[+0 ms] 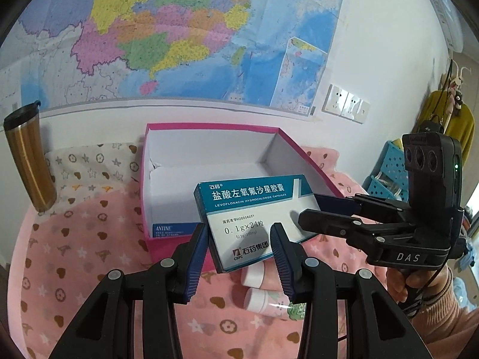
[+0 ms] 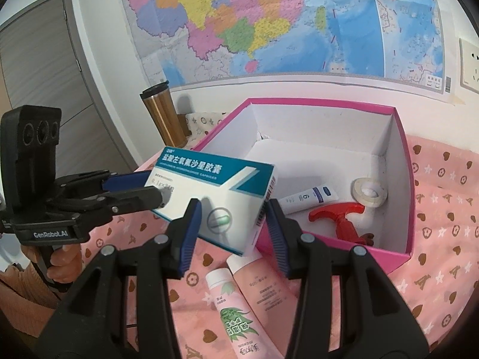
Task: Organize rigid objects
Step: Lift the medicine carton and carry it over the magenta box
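A blue-and-white medicine box (image 1: 254, 218) (image 2: 215, 200) hangs in the air at the front edge of an open pink box (image 1: 239, 146) (image 2: 401, 185). In the left wrist view the other gripper (image 1: 302, 209) comes in from the right and is shut on the medicine box's right end. In the right wrist view the other gripper (image 2: 149, 188) comes in from the left, shut on the box's left end. My left gripper's own fingers (image 1: 194, 257) stand apart on both sides of the box, and so do my right gripper's fingers (image 2: 278, 233). Which view's evidence holds, I cannot tell.
Inside the pink box lie a white tube (image 2: 308, 197), a red plastic handle (image 2: 341, 218), a tape roll (image 2: 369, 193) and a blue packet (image 1: 173, 229). Two pink tubes (image 2: 236, 308) (image 1: 263, 299) lie on the pink cloth. A gold tumbler (image 1: 28, 161) (image 2: 163, 116) stands against the wall.
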